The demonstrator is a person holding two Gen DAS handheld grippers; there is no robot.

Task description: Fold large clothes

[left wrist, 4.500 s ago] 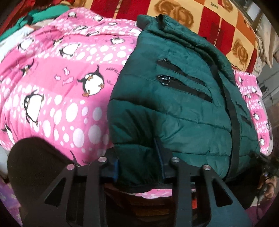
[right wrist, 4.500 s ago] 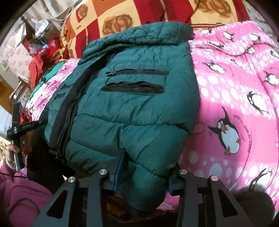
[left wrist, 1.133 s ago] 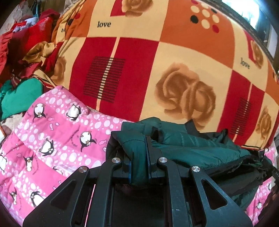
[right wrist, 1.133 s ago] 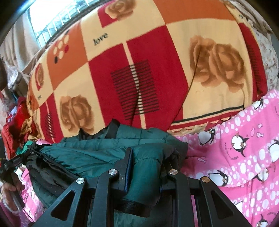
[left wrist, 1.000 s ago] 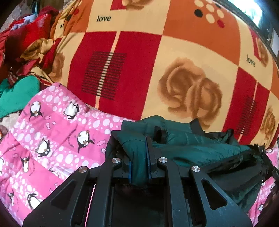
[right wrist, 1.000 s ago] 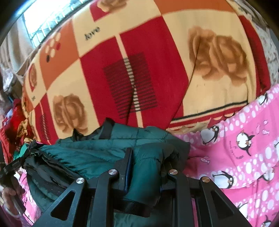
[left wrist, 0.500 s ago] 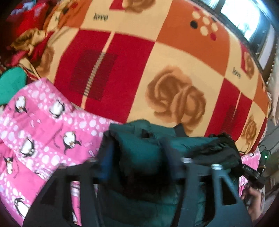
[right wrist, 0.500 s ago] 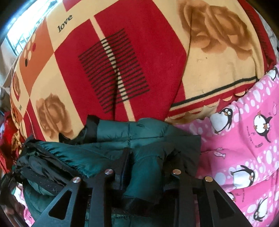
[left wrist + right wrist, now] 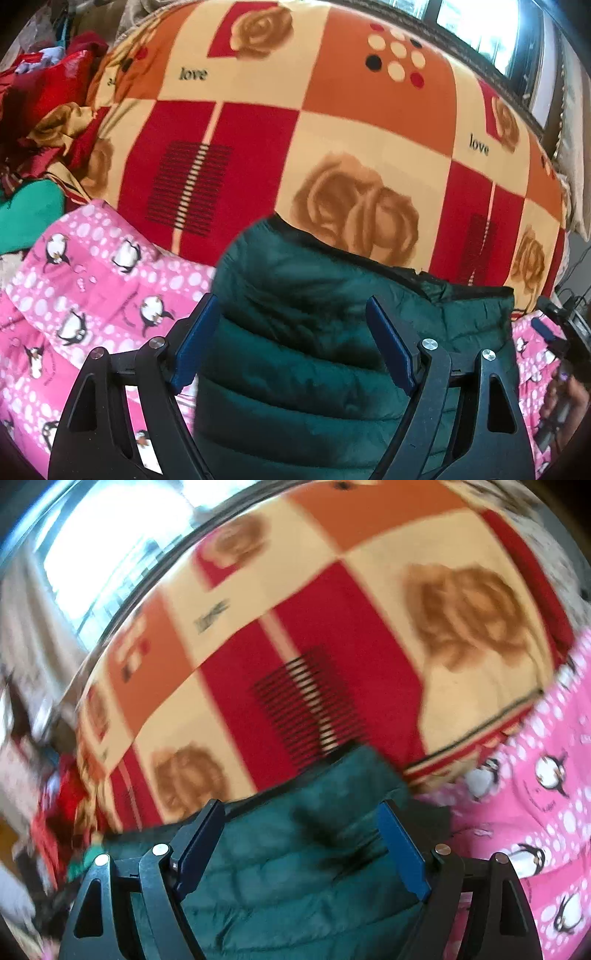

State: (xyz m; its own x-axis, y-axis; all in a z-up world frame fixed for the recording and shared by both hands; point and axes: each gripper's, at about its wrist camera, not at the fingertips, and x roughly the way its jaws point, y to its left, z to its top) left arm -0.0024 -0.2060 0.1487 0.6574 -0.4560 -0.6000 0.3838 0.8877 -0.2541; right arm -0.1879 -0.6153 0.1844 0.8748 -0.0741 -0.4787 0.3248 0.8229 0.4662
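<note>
Evidently the dark green quilted puffer jacket (image 9: pixel 295 350) lies folded; both the left gripper (image 9: pixel 291 339) and right gripper (image 9: pixel 301 840) are spread apart, nothing held, only tidying judged left.

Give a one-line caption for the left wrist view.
Open left gripper above a folded green jacket on a pink penguin blanket.

Under my tools the bed is covered by a pink penguin-print quilt (image 9: pixel 92 280), on which the dark green puffer jacket (image 9: pixel 317 339) lies folded, its far edge against the red, orange and cream rose-patterned blanket (image 9: pixel 332 147) heaped behind, with red and green clothes (image 9: pixel 40 122) piled at the left.
</note>
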